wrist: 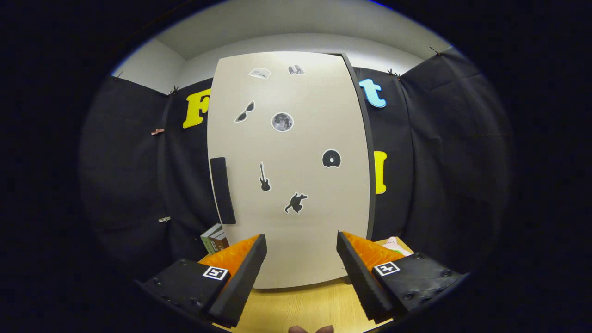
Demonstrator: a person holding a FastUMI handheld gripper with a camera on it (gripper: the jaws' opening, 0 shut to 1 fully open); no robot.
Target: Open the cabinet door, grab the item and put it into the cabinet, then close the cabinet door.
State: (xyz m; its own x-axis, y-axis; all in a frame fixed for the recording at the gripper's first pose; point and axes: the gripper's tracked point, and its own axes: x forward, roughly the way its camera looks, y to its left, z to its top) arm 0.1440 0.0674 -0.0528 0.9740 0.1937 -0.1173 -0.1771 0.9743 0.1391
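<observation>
Squarely ahead, the cabinet door (289,166) is seen shut, its pale face flush and upright on the wooden table (300,307), with a dark handle (223,190) set along its left edge and small stickers (282,121) scattered over the front. The gripper (301,259) is held back from the door with its fingers spread wide and nothing between them; no pressure is put on anything. That wide, centred stance is judged to suit an approach or a retreat equally well, since the door is faced head-on and not yet touched at the handle.

A pink and pale item (397,245) is glimpsed just behind the right finger, lying on the table beside the cabinet's right edge; most of it is hidden by the finger, so its kind cannot be told. A small stack of books (214,239) is propped beside the cabinet's lower left corner, beyond the left finger. Which of these is the task's item cannot be settled, though both lie outside the cabinet.

Two stages are fitted by a shut door and unloaded fingers: the door waiting to be pulled open, or the door pushed to again with something stowed inside. With the pink thing left on the table, the earlier stage is thought somewhat likelier, though this cannot be confirmed
</observation>
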